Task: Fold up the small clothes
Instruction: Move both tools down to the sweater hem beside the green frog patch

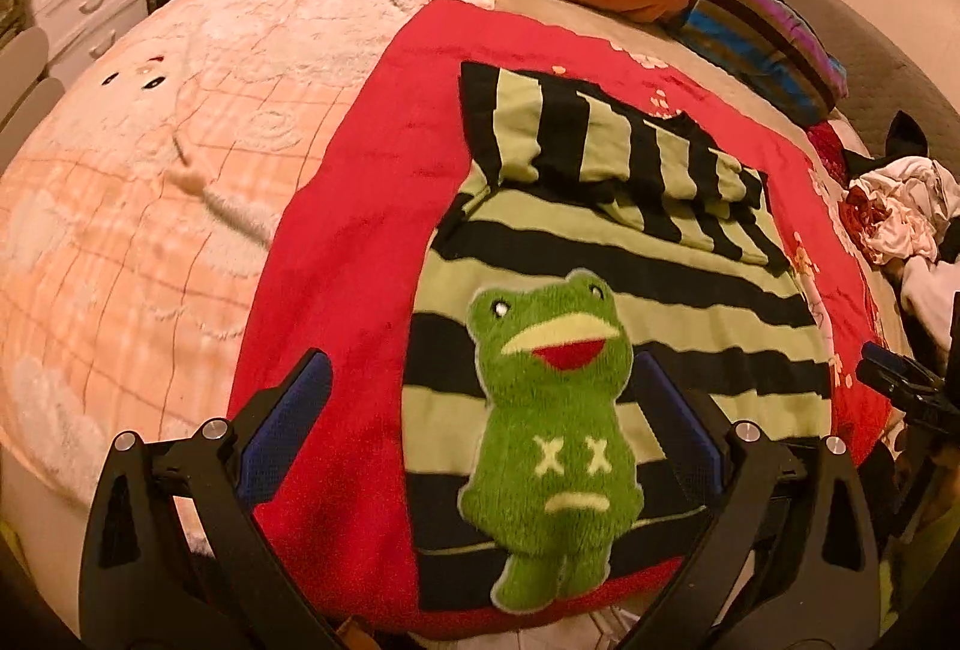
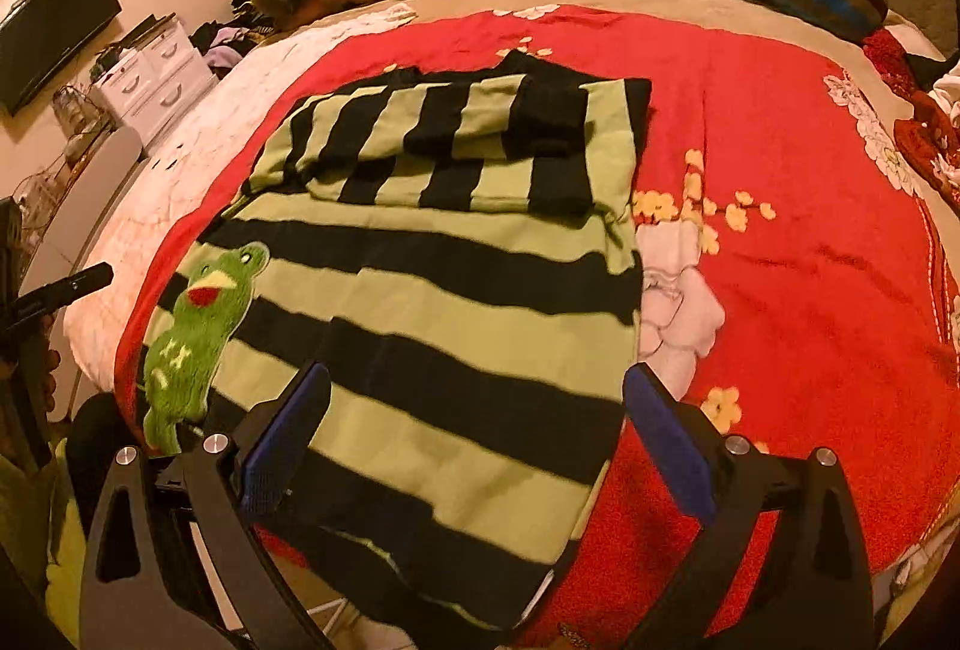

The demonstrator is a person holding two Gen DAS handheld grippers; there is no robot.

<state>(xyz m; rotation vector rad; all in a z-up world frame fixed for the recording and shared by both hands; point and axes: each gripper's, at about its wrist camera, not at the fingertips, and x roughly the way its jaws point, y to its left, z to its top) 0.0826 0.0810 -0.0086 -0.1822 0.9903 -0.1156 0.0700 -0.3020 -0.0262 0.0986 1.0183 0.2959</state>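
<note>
Left wrist: striped sweater point(image 1: 630, 290) on red blanket point(image 1: 348, 230).

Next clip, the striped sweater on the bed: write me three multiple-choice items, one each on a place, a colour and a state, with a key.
1. What does the striped sweater lie on?
A. red blanket
B. bare floor
C. white drawers

2. What colour is the frog patch?
A. blue
B. green
C. orange

3. How do the left gripper and right gripper stand?
A. both shut on cloth
B. one shut
C. both open

Key: 1 A, the red blanket shows all around it; 2 B, green plush with a red mouth; 3 C, fingers spread apart with nothing clamped.
</note>
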